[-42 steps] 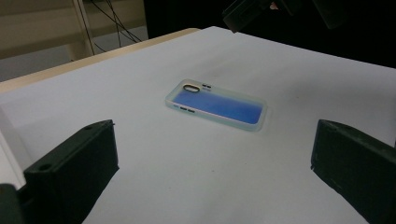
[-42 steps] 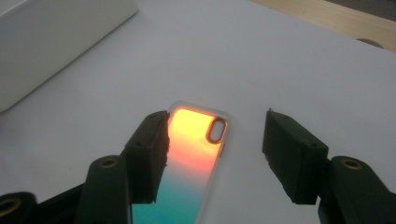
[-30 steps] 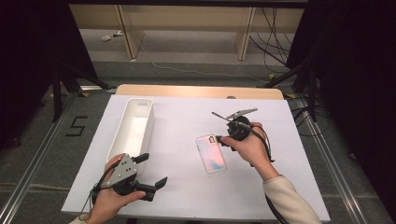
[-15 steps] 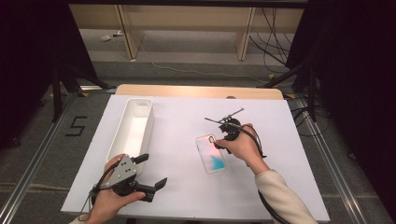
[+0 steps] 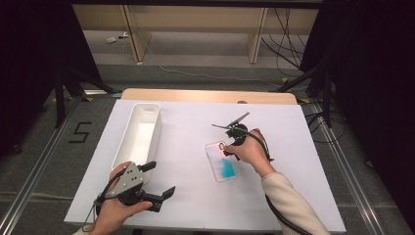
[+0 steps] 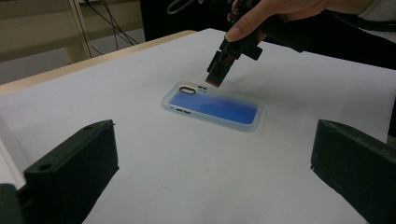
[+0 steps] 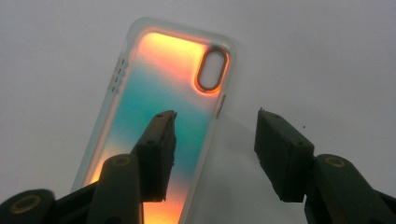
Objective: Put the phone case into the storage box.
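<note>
Phone case (image 5: 221, 162), translucent with a blue-to-orange tint and an oval camera cutout near its far end, lies flat on the white sheet (image 5: 195, 205) that covers the table, a little right of the middle and well apart from the long white tray (image 5: 139, 134) at the sheet's left side. A strip of bare wooden tabletop (image 5: 205, 95) shows past the sheet's far edge. Beyond it is a grey floor with loose cables, pale wooden uprights and black curtains at both sides; a "5" is marked on the floor at the left.

The right gripper (image 5: 229, 148) hangs over the case's far end, pointing down at it, the hand (image 5: 252, 151) wrapped around its body and a cream sleeve (image 5: 288, 205) running in from the bottom right. Its jaws have just been closing and now stand partly apart; in the right gripper view one jaw hangs over the case's tinted face and the other over the bare sheet beside its long edge, so that edge lies between them, and neither pad presses on it. In the left gripper view the jaw tips stop just above the case near the cutout.

The left gripper (image 5: 159, 188) sits low at the near left, held by the left hand (image 5: 117, 208), its jaws spread wide with nothing between them, aimed across the sheet toward the case.
</note>
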`<state>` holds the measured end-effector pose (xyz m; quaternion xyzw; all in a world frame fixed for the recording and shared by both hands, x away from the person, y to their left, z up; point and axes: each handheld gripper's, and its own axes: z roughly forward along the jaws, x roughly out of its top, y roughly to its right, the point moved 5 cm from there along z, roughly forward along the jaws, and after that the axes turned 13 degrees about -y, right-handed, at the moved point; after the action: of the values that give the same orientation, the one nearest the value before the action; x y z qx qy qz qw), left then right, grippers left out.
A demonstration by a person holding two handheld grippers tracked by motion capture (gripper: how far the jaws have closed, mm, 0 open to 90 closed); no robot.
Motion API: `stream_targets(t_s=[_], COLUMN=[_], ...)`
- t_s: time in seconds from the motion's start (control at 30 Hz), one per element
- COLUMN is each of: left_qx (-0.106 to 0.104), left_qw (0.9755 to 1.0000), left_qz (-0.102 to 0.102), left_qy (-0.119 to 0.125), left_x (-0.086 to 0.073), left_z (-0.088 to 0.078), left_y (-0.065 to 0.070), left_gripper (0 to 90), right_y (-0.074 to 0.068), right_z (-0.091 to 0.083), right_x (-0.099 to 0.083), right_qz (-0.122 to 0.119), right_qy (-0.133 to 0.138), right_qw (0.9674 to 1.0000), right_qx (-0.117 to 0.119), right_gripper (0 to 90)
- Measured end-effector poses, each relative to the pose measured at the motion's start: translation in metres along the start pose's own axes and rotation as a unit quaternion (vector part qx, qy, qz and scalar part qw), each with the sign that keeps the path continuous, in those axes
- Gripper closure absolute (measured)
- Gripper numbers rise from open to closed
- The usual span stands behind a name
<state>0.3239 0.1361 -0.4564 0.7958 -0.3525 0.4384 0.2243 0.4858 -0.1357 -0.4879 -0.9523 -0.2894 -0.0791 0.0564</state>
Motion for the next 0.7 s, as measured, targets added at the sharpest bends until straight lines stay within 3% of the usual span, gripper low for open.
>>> stream_targets(t_s=[0.17,0.23,0.3,0.33,0.43,0.53,0.6,0.63,0.7], left_qx=[0.0,0.0,0.001,0.0,-0.001,0.0,0.0,0.0,-0.001], left_qw=[1.0,1.0,1.0,1.0,1.0,1.0,1.0,1.0,1.0], left_qz=[0.001,0.001,0.001,0.001,-0.001,0.0,0.0,0.0,0.0], left_qy=[0.0,0.0,-0.001,0.0,0.0,0.001,0.001,0.001,0.001], left_x=[0.0,0.0,0.0,0.0,0.0,0.0,0.0,0.0,0.0], left_z=[0.0,0.0,0.0,0.0,0.0,-0.001,-0.001,-0.001,-0.001], left_y=[0.0,0.0,0.0,0.0,0.0,0.0,0.0,0.0,0.0], left_gripper=[0.2,0.2,0.1,0.2,0.2,0.2,0.2,0.1,0.2], right_y=[-0.002,-0.001,-0.003,-0.002,-0.006,-0.006,-0.005,-0.008,-0.006], right_z=[0.002,0.003,0.004,0.006,0.007,0.01,0.01,0.01,0.014], right_x=[0.0,0.001,0.001,0.002,0.003,0.005,0.005,0.005,0.006], right_qz=[0.012,0.002,0.012,0.004,0.025,0.018,0.011,0.023,0.016], right_qy=[-0.011,-0.007,-0.022,-0.017,-0.04,-0.035,-0.046,-0.053,-0.039], right_qw=[0.9999,1.0,0.9997,0.9998,0.9989,0.9992,0.9989,0.9983,0.9991], right_qx=[-0.002,-0.006,-0.004,-0.006,0.0,0.0,0.0,0.002,-0.001], right_gripper=[51.2,53.4,55.2,56.1,58.9,60.6,61.6,61.9,63.1])
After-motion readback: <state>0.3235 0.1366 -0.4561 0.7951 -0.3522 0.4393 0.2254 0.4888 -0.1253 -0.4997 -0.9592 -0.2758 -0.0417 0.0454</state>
